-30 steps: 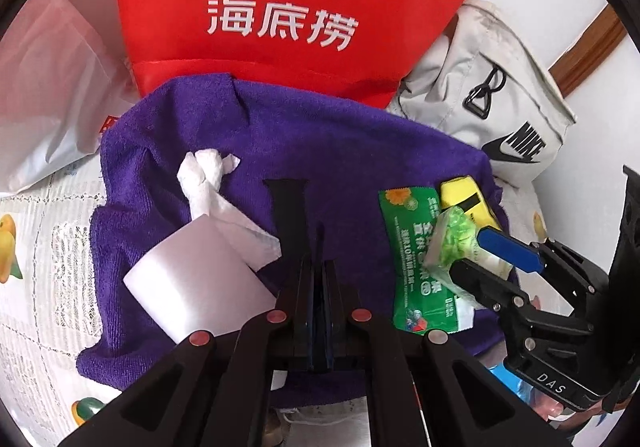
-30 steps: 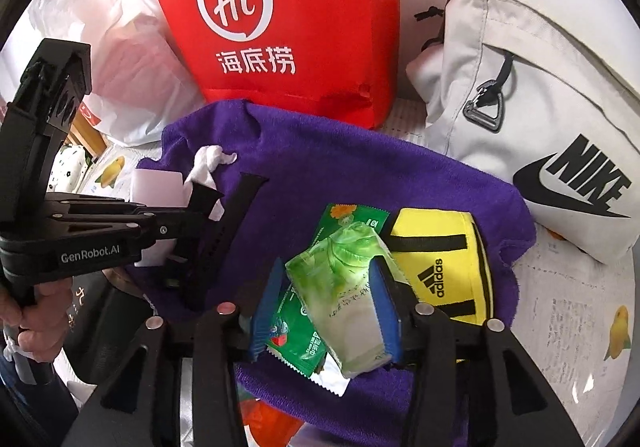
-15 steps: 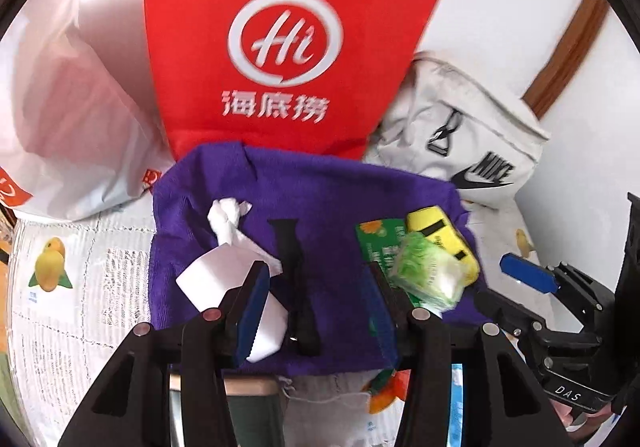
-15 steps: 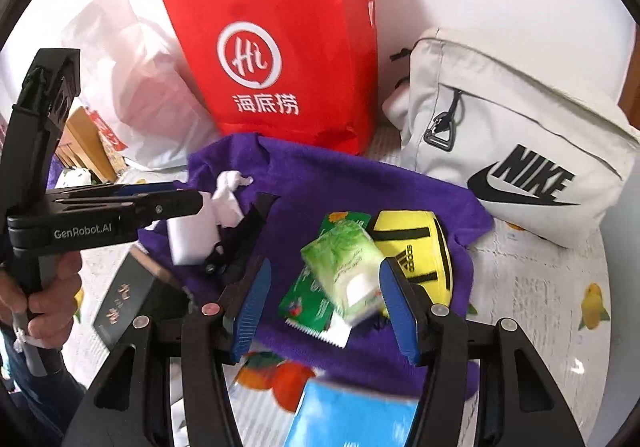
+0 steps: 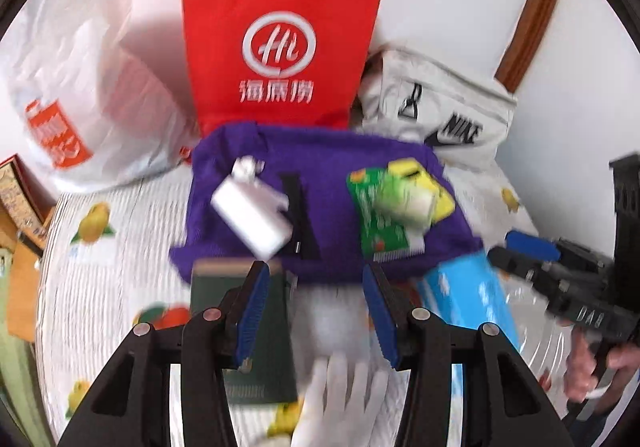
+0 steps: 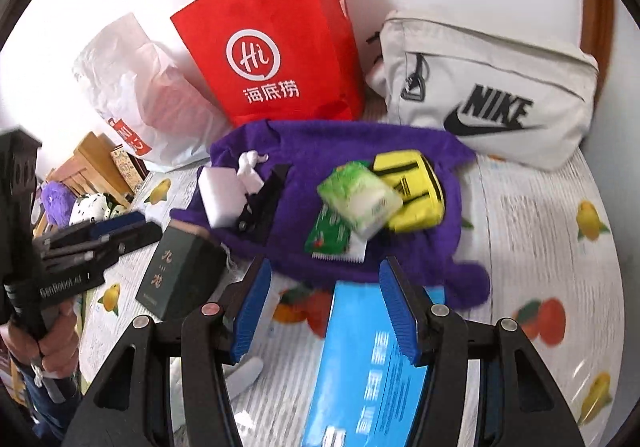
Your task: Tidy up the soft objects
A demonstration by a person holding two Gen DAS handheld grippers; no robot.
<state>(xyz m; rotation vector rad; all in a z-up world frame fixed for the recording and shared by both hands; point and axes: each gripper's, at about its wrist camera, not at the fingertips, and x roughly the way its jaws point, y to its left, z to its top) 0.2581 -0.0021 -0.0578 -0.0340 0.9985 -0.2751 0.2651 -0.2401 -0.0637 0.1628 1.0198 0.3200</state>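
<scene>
Currently both grippers, left [image 5: 316, 311] and right [image 6: 326, 311], spread and empty; green tissue pack [image 6: 360, 199] lies beyond the fingers on purple towel [image 6: 320, 143], long axis diagonal.

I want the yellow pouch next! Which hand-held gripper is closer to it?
Right. The right hand-held gripper hangs in front of the yellow pouch; the left hand-held gripper is farther off, past the white block.

Fruit-print tablecloth [image 6: 532, 231] (purple towel [image 6: 320, 147] atop)

towel [image 6: 320, 143]: before paper bag [image 6: 272, 47] | tissue pack [image 6: 360, 199]: on towel | pouch [image 6: 416, 191]: right of pack
</scene>
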